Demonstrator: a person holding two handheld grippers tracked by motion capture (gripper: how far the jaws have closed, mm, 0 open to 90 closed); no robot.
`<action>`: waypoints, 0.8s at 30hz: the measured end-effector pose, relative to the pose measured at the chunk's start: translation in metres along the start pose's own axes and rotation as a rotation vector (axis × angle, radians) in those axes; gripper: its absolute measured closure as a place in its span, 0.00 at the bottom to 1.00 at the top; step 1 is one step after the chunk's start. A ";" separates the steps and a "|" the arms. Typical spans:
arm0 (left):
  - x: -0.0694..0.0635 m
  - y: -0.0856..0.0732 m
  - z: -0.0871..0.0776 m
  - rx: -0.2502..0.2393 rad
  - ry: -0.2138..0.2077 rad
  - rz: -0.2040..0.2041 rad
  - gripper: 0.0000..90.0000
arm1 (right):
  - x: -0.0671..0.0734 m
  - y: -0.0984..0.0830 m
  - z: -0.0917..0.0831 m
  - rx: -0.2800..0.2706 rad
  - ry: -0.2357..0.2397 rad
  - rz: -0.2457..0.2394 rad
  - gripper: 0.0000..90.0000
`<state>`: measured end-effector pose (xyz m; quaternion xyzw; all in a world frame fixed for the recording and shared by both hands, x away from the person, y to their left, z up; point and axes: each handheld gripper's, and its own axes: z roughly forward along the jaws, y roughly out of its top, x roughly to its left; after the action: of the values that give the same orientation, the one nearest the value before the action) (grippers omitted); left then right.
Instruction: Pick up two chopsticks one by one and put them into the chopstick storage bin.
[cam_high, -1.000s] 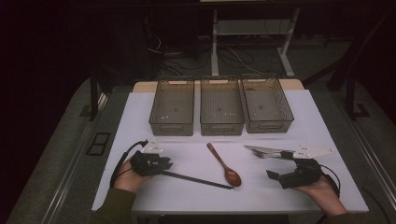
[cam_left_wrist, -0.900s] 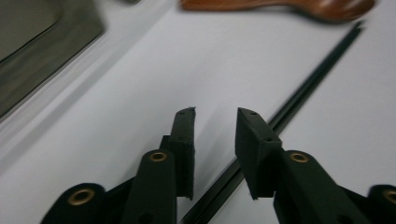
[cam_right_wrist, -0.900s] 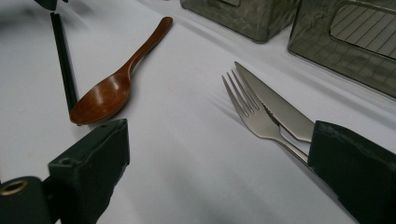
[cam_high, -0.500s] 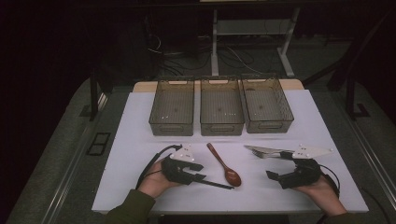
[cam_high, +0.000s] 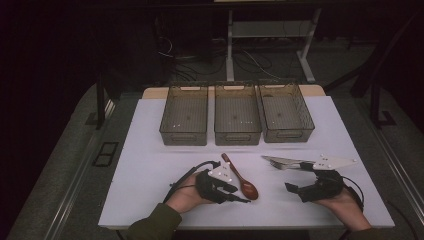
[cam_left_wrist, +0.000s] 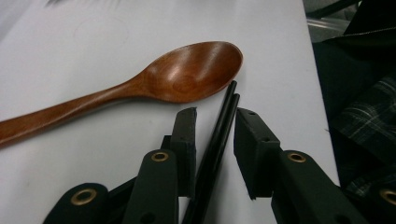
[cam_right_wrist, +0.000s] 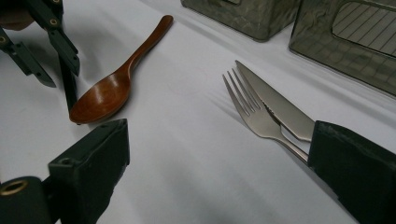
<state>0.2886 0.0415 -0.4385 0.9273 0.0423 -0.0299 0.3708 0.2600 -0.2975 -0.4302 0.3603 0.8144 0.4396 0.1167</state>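
A pair of black chopsticks (cam_left_wrist: 223, 116) lies on the white table, its tips beside the bowl of a wooden spoon (cam_left_wrist: 187, 77). My left gripper (cam_left_wrist: 215, 115) straddles the chopsticks. Its jaws have just been closing, but a gap still shows at the right pad (cam_left_wrist: 254, 149), so it is open. From above, the left gripper (cam_high: 231, 192) sits just left of the spoon (cam_high: 241, 179), with the chopsticks' ends (cam_high: 244, 200) poking out. My right gripper (cam_right_wrist: 222, 135) rests wide open. Its right jaw covers the handles of a fork (cam_right_wrist: 250, 112) and a knife (cam_right_wrist: 275, 105).
Three mesh bins (cam_high: 183, 137) (cam_high: 237, 136) (cam_high: 289, 135) stand side by side at the back of the white table (cam_high: 150, 165). The fork and knife (cam_high: 280, 161) lie together in front of the right bin. The table's front edge runs just below both hands.
My left gripper has slid to the right along the chopsticks and now sits near their tips beside the spoon's bowl. The right gripper has stayed in place.
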 end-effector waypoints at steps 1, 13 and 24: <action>0.000 0.001 0.002 0.010 0.001 0.007 0.77 | 0.000 0.000 0.000 0.000 0.000 0.000 0.05; 0.000 0.000 0.007 0.029 -0.014 0.029 0.86 | 0.000 0.000 0.000 -0.001 0.001 -0.001 0.05; 0.003 -0.005 0.003 0.020 -0.028 0.019 0.88 | 0.000 0.000 0.000 0.002 0.002 0.001 0.05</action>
<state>0.2911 0.0433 -0.4443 0.9308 0.0282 -0.0397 0.3622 0.2601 -0.2979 -0.4303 0.3603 0.8150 0.4391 0.1150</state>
